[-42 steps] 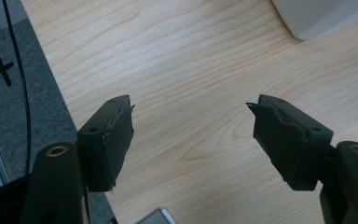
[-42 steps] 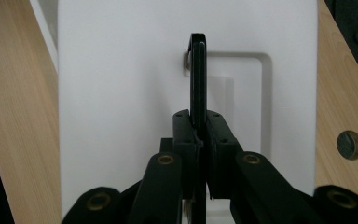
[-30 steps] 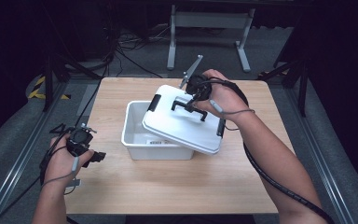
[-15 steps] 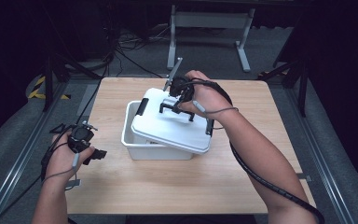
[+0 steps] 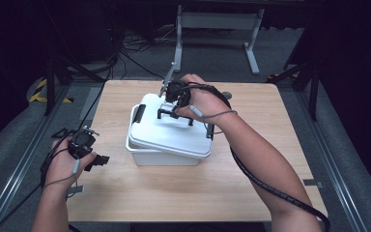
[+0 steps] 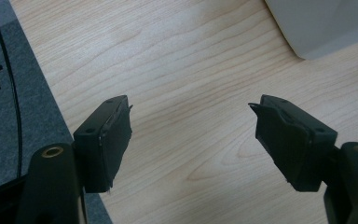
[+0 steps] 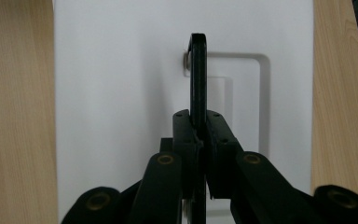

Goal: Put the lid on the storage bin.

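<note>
A white plastic box (image 5: 159,157) stands mid-table with its white lid (image 5: 164,133) lying over it, slightly askew. The lid has a black handle (image 5: 174,115) on top and a black latch (image 5: 137,112) at each end. My right gripper (image 5: 174,107) is over the lid, shut on that handle. In the right gripper view the handle (image 7: 198,79) stands edge-on between the closed jaws of the right gripper (image 7: 199,126), above the lid (image 7: 121,70). My left gripper (image 5: 98,162) hovers open near the table's left edge. In its own view the left gripper (image 6: 191,126) holds nothing, with the box corner (image 6: 326,23) ahead.
The wooden table (image 5: 251,183) has bare room in front of and to the right of the box. Behind it stands a grey metal frame (image 5: 217,29), with cables (image 5: 125,53) on the floor. Yellow-black tape (image 5: 43,92) marks the floor at left.
My right gripper has carried the lid leftward and lowered it from a tilted perch at the box's right onto the box. The left gripper has barely moved.
</note>
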